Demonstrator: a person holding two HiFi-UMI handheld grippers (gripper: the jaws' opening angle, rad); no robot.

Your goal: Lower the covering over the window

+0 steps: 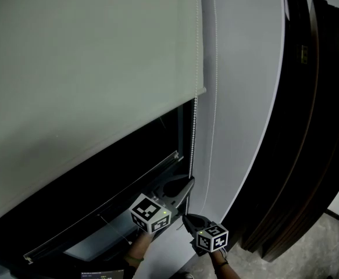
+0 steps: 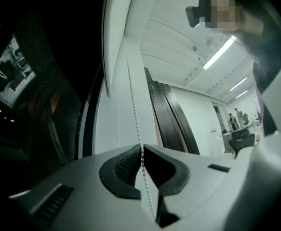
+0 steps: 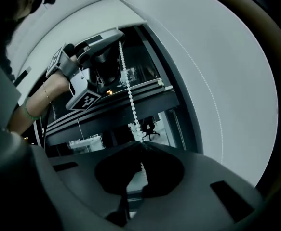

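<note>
A pale roller blind point(image 1: 82, 80) covers the upper part of a dark window point(image 1: 99, 185); its bottom rail ends at the right edge point(image 1: 200, 90). A white bead chain point(image 1: 196, 115) hangs beside it. My left gripper point(image 1: 188, 182) is shut on the chain, which runs up between its pads point(image 2: 141, 150) in the left gripper view. Just below, my right gripper point(image 1: 186, 217) is shut on the same chain point(image 3: 129, 95), which enters its jaws point(image 3: 139, 142). The right gripper view also shows the left gripper point(image 3: 117, 36) higher on the chain.
A white wall strip point(image 1: 245, 97) stands right of the window, then tall dark wooden panels point(image 1: 309, 127). The window sill and lower frame point(image 1: 99, 237) lie under my hands. Far off, people point(image 2: 236, 119) stand in a lit room.
</note>
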